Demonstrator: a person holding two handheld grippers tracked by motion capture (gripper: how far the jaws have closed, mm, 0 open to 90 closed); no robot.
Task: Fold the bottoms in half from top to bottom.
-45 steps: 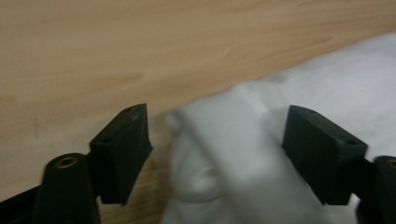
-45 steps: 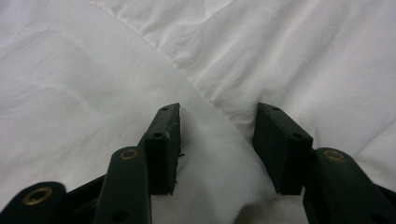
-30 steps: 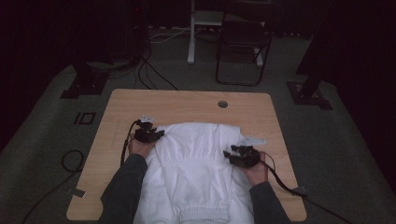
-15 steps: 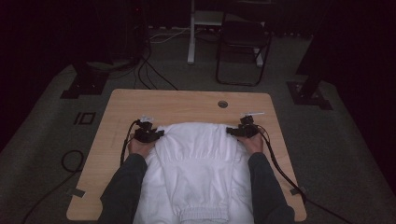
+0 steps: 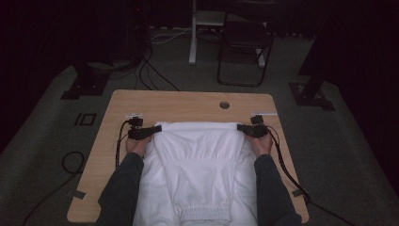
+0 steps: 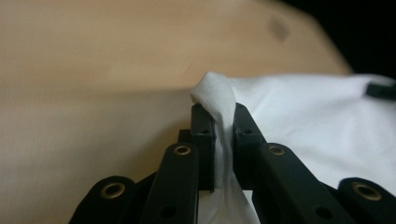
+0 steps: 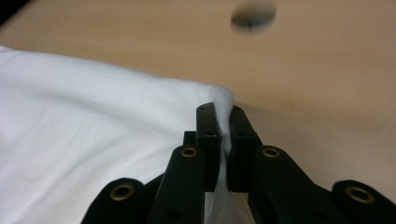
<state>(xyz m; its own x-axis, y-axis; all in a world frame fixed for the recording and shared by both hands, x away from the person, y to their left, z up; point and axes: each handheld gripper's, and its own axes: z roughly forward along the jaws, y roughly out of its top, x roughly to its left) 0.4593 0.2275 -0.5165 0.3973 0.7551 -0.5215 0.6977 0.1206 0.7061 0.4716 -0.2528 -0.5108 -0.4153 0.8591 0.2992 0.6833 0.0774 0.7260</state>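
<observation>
Both jaws clamped on white garment [image 5: 200, 155] corners; right gripper [image 5: 248, 129] now level with left gripper [image 5: 149, 132], far edge stretched flat for folding.

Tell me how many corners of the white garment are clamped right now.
2: the left gripper pinches the white garment's far left corner, the right gripper its far right corner.

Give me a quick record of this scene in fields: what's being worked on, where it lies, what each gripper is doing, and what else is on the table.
item: white garment
place: on the wooden table, near end hanging over the near edge
left gripper: shut on the garment's far left corner
right gripper: shut on the garment's far right corner
far edge: stretched straight between the two grippers
table feature: round hole near the far edge
</observation>
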